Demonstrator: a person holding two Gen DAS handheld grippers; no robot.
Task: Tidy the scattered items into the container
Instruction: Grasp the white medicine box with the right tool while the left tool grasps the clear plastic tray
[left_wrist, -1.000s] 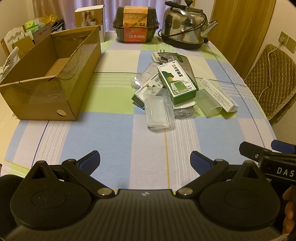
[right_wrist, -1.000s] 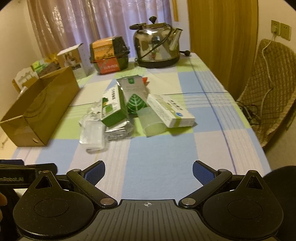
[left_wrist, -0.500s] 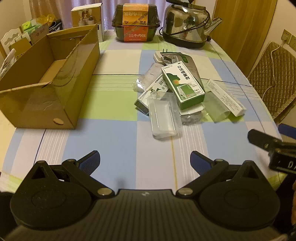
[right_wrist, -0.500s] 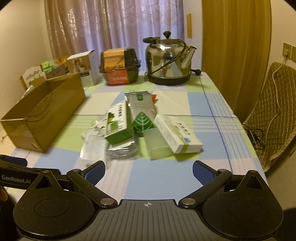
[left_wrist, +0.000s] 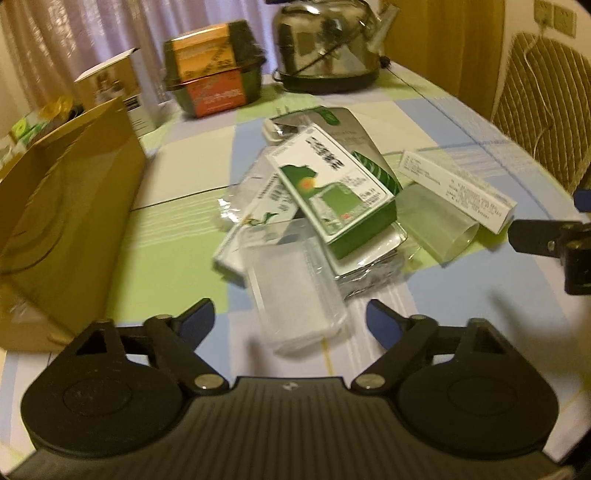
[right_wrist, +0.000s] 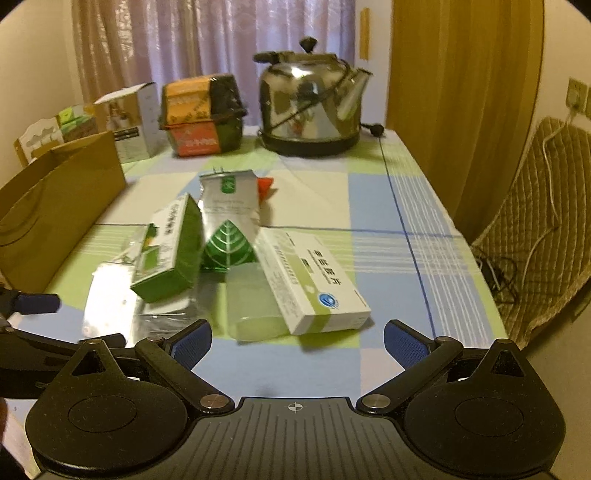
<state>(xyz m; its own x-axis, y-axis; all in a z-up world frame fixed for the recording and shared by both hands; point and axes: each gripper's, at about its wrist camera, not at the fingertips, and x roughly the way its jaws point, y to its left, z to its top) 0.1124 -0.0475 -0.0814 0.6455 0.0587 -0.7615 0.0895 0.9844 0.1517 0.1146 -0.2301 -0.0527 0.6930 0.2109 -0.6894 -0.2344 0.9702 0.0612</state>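
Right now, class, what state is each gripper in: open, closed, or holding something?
Left gripper: open, holding nothing, with the clear plastic case lying just ahead between its fingers.
Right gripper: open, holding nothing, short of the white medicine box.

Left wrist view is pretty smeary, so the print on the green-and-white box (left_wrist: 332, 192) is unreadable. The kettle (left_wrist: 328, 40) loses its top to the upper edge, and the cardboard box (left_wrist: 70, 206) runs off the left side, inside hidden. The right gripper (left_wrist: 546, 240) is clipped at the right edge. In the right wrist view the clear plastic case (right_wrist: 107, 299) is just a glare patch.
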